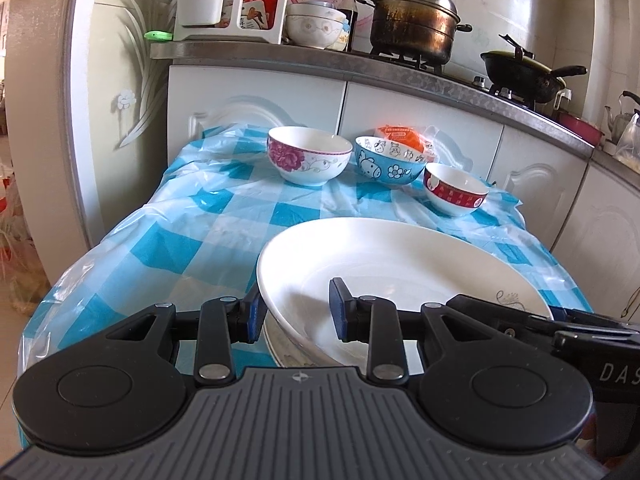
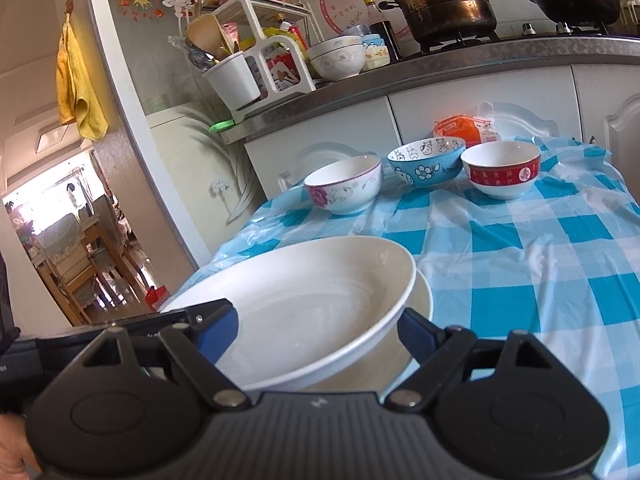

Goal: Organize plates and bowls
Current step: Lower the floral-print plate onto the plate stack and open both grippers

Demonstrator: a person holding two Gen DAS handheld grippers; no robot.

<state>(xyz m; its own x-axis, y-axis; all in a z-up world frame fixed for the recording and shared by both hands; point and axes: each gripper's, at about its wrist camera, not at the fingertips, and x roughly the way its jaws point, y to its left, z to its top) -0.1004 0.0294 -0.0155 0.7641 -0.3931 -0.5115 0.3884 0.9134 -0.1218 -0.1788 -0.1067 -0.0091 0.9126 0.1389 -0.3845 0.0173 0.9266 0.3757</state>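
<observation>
A large white plate (image 1: 400, 264) (image 2: 304, 300) is tilted on top of another plate (image 1: 280, 350) (image 2: 422, 300) on the blue checked table. My left gripper (image 1: 296, 312) straddles its left rim, one pad outside and one inside, with a gap. My right gripper (image 2: 316, 328) straddles the plate's near rim, its fingers wide apart. Three bowls stand at the back: a pink-flower bowl (image 1: 308, 160) (image 2: 344, 188), a blue cartoon bowl (image 1: 390, 160) (image 2: 426, 164) and a red-band bowl (image 1: 454, 188) (image 2: 500, 170).
An orange packet (image 1: 404, 138) (image 2: 464, 128) lies behind the bowls. White cabinets (image 1: 256, 96) back the table. The counter above holds a rack, bowls, a steamer pot (image 1: 412, 20) and a wok (image 1: 524, 72). A doorway (image 2: 72, 240) opens at the left.
</observation>
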